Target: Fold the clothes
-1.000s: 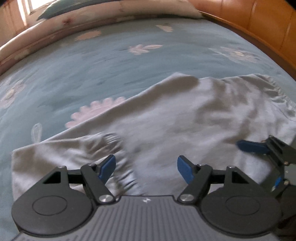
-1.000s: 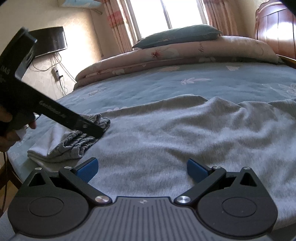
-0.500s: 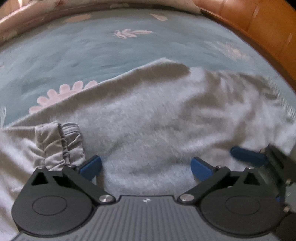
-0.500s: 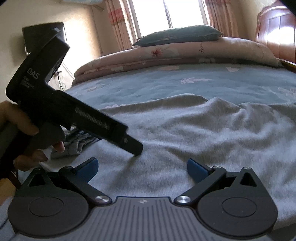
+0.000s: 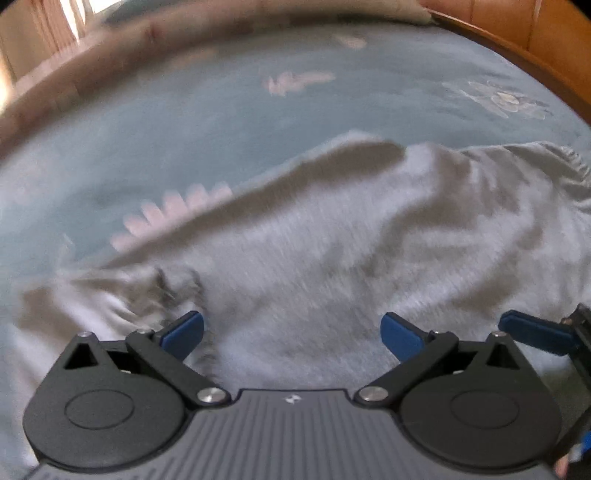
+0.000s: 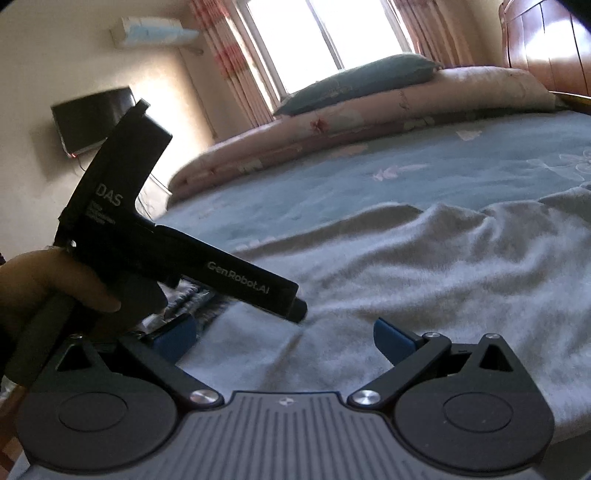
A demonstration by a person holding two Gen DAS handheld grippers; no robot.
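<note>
Here, a grey garment is seen spread over the near part of a bed covered in a blue sheet with pale flower prints. One end of the garment is gathered into a ribbed, bunched fold toward the bed's left edge; its far border is raised in soft ridges. The left gripper is held tilted down just above the cloth, its blue-padded jaws spread wide with nothing clamped between them. The right gripper is likewise held wide open and empty, low over the near edge of the garment. In the right wrist view, the left gripper's black body is seen grasped by a hand. A rolled pink quilt and a teal pillow are laid along the bed's far edge, below a bright window.
</note>
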